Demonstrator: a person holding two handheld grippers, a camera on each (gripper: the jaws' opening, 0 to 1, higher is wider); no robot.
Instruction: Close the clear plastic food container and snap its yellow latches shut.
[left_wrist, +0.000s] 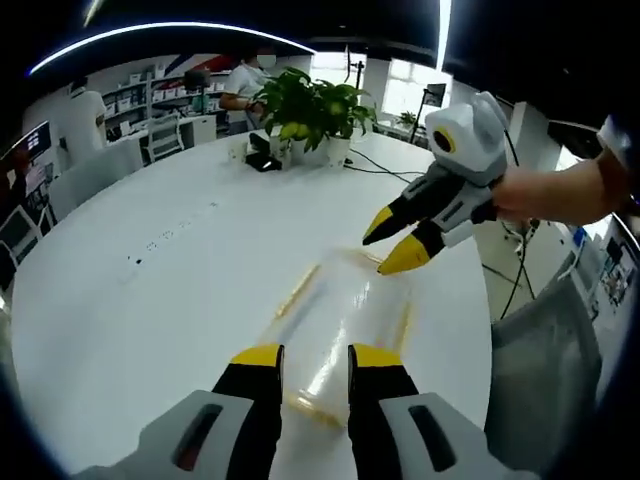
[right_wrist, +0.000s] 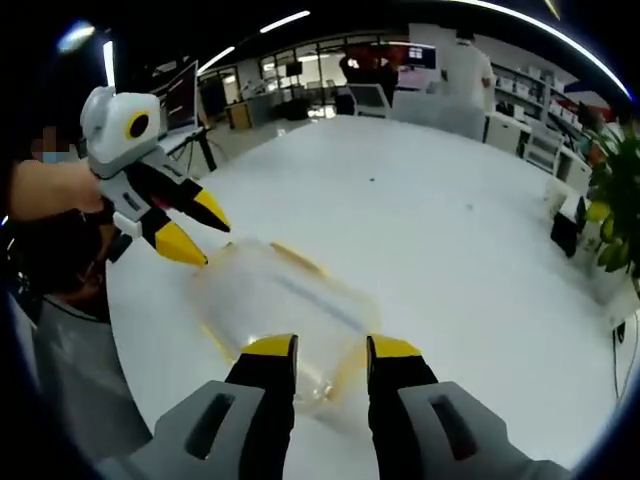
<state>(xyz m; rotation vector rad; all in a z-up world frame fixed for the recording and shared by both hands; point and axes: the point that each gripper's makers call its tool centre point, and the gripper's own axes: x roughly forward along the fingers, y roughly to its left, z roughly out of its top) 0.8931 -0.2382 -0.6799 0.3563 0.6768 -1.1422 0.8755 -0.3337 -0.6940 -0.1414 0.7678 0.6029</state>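
A wide white surface (left_wrist: 150, 290) is filling an open office with shelves behind. One clear container (left_wrist: 340, 320) is lying near its edge, yellow latches (left_wrist: 297, 290) along the sides. The left gripper (left_wrist: 312, 362) is hovering at one end, fingers apart; the right gripper (left_wrist: 395, 240) at the other, fingers apart. The left gripper view is catching one potted plant (left_wrist: 312, 108) and a person (left_wrist: 243, 85) beyond.

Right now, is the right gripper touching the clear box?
Cannot tell. In the left gripper view the right gripper has its yellow tips at the far edge of the blurred clear box; no gap or contact shows plainly.
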